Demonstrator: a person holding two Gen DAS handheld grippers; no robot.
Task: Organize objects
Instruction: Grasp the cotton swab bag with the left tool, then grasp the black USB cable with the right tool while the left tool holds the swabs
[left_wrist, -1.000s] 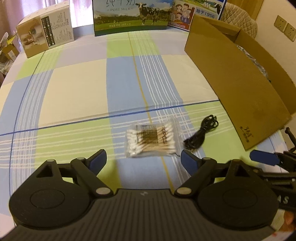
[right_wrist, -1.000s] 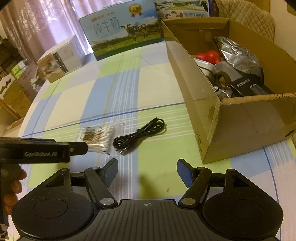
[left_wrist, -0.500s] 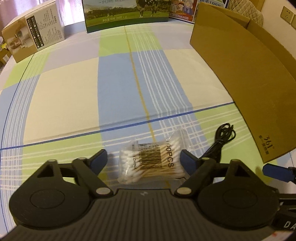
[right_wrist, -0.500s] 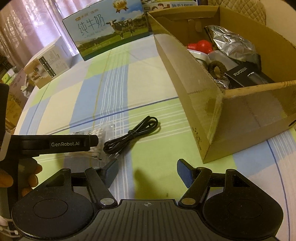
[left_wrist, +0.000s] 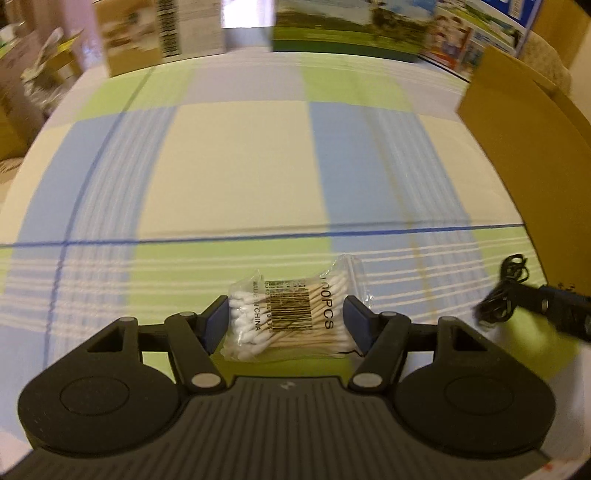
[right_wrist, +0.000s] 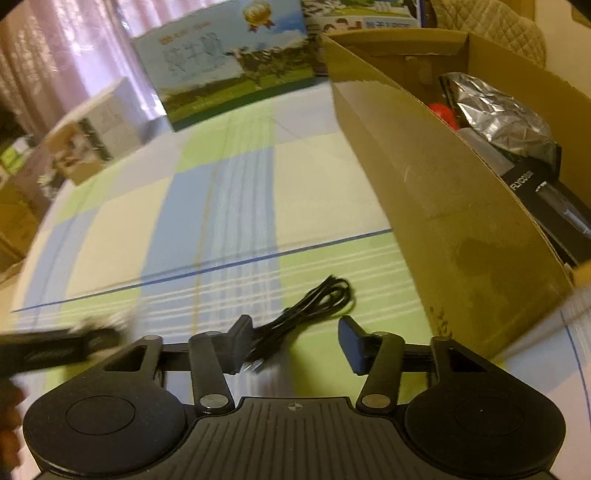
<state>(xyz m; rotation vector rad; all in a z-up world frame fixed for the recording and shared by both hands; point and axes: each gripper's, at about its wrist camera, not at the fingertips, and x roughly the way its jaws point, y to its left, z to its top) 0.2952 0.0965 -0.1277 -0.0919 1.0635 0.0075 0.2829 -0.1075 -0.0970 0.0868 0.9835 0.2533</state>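
Note:
A clear bag of cotton swabs lies on the checked tablecloth, right between my left gripper's fingers. My left gripper has both blue pads pressed against the bag's sides, shut on it. A coiled black cable lies on the cloth in front of my right gripper. That gripper is open, and the cable's near end rests against its left finger. The open cardboard box stands just right of the cable. In the left wrist view the cable sits beside the blurred right gripper.
The box holds a silver foil bag, a red item and a black package. A milk carton and a white box stand at the cloth's far edge. A hand holds the left gripper's handle.
My left gripper moved forward over the swab bag and narrowed onto it. My right gripper came down and forward to the cable, its fingers a little closer together.

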